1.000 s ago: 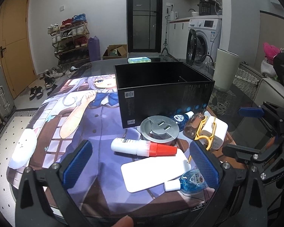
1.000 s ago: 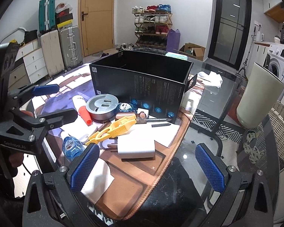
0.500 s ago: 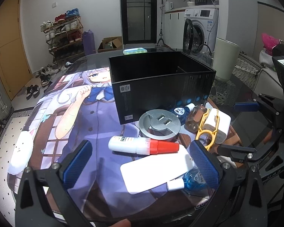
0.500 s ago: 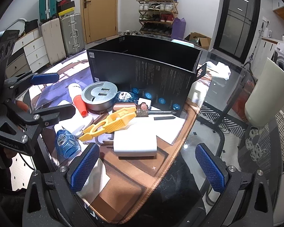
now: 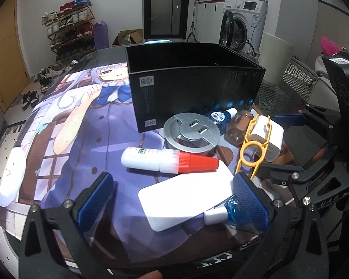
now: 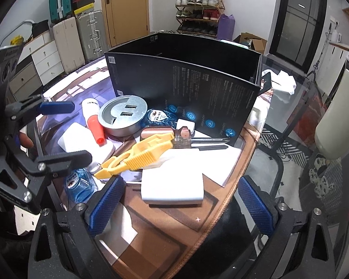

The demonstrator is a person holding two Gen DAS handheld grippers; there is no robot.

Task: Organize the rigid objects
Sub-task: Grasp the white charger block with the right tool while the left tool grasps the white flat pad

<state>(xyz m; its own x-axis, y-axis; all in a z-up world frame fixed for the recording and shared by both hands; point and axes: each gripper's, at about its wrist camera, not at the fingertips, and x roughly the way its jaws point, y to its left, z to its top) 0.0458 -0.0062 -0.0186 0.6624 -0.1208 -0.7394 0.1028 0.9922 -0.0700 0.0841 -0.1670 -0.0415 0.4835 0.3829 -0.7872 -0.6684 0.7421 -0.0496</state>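
Observation:
An open black box (image 5: 197, 88) stands on the printed mat. In front of it lie a round silver USB hub (image 5: 192, 132), a white bottle with a red cap (image 5: 167, 160), a flat white slab (image 5: 186, 197), a blue dropper bottle (image 5: 235, 211), a yellow plastic tool (image 6: 137, 155), a small amber bottle (image 6: 165, 134) and a screwdriver (image 6: 209, 140). My left gripper (image 5: 173, 200) is open above the white slab. My right gripper (image 6: 181, 207) has its jaws closing, with the white charger (image 6: 172, 186) between the tips and the pads clear of it.
The mat (image 5: 81, 139) covers a glass table (image 6: 279, 121) whose edge runs close on the right. A white cloth (image 6: 281, 83) lies past the box. A cream cylinder (image 6: 335, 121) stands off the table. Each gripper is in the other's view.
The right gripper has come closer to the white charger and its jaws have narrowed a little. The left view has tipped down towards the slab and bottle.

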